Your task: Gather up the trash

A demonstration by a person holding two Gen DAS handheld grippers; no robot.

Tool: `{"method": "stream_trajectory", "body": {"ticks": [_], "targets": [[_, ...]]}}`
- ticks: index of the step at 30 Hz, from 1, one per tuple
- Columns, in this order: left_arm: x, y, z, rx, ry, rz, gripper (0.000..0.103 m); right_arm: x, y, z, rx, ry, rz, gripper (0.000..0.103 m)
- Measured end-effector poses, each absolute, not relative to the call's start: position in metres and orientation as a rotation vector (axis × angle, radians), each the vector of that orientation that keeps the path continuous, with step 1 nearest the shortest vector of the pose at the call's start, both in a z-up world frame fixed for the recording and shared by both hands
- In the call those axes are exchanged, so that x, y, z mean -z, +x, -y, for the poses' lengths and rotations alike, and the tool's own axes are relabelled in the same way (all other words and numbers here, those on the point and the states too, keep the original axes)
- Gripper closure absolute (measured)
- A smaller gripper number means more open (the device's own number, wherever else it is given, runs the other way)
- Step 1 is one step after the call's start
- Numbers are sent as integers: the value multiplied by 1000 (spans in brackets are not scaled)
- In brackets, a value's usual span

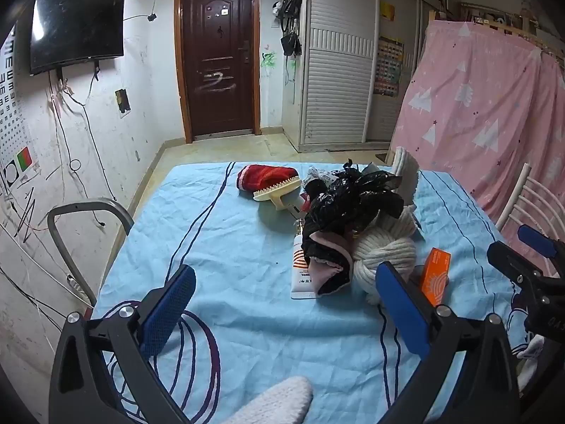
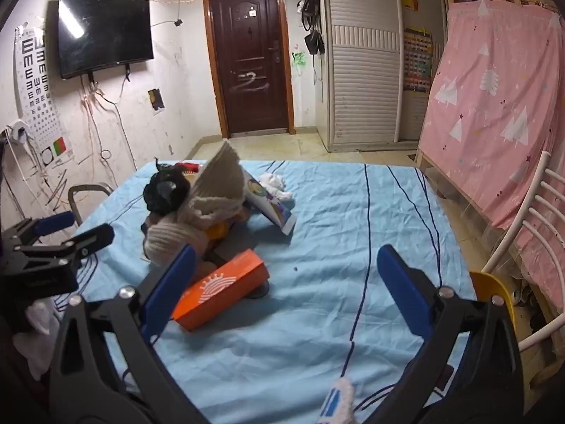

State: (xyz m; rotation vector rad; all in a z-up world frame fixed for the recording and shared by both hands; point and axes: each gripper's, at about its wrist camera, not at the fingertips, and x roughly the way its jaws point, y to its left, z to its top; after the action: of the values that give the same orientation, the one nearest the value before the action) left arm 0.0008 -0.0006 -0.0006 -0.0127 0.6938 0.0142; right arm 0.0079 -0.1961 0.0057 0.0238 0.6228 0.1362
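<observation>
A heap lies on the blue-clothed table (image 1: 229, 247). In it are a crumpled black plastic bag (image 1: 353, 198), an orange box (image 1: 436, 275), a white tube (image 1: 300, 265), a ball of white yarn (image 1: 385, 254), a red knit item (image 1: 265, 175) and a cream brush (image 1: 279, 190). My left gripper (image 1: 286, 311) is open and empty, hovering near the table's front, short of the heap. My right gripper (image 2: 286, 289) is open and empty; its left finger (image 2: 169, 289) is beside the orange box (image 2: 222, 288). The black bag (image 2: 164, 190) and a picture booklet (image 2: 268, 205) show behind.
A grey chair back (image 1: 88, 233) stands at the table's left, a white chair (image 2: 529, 240) at its right. A pink curtain (image 2: 494, 106), a wardrobe (image 1: 339, 70) and a brown door (image 1: 219, 60) lie beyond. White crumpled tissue (image 2: 273, 182) sits far on the table.
</observation>
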Motion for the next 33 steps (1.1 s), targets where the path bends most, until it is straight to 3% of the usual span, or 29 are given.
{"method": "stream_trajectory", "body": {"ticks": [33], "targets": [[9, 3, -1, -12, -18, -700, 10, -7, 10, 196, -139, 28, -624, 5]]}}
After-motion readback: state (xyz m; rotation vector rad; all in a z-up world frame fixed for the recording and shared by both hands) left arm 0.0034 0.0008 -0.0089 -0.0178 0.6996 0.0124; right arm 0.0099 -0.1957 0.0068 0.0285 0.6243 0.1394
